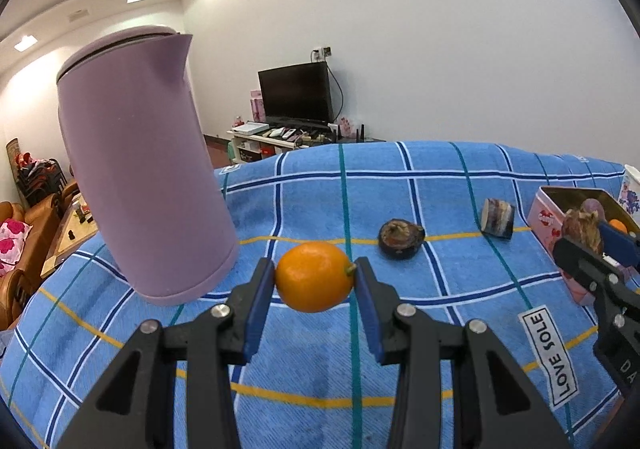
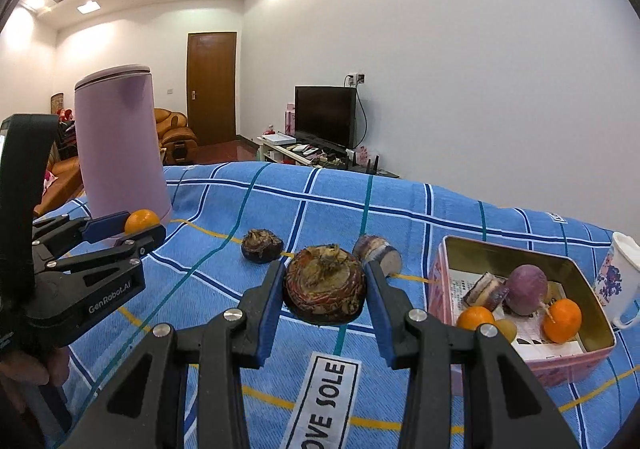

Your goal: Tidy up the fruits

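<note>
My left gripper (image 1: 315, 272) is shut on a small orange (image 1: 315, 279), held above the blue checked cloth (image 1: 304, 365). In the right wrist view, that left gripper (image 2: 138, 228) and its orange (image 2: 141, 221) sit at the far left. My right gripper (image 2: 325, 281) is shut on a brown, rough round fruit (image 2: 325, 289), lifted off the cloth just left of the pink tin box (image 2: 500, 246). The tin holds several fruits, among them an orange (image 2: 562, 319) and a purple one (image 2: 525, 289). A dark fruit (image 2: 262, 245) and a cut piece (image 2: 378, 249) lie on the cloth.
A tall lilac kettle (image 1: 140, 169) stands at the left, close behind the held orange. A white flowered cup (image 2: 618, 277) stands right of the tin. The cloth's far edge drops to a room with a TV stand (image 1: 296, 105) and sofas.
</note>
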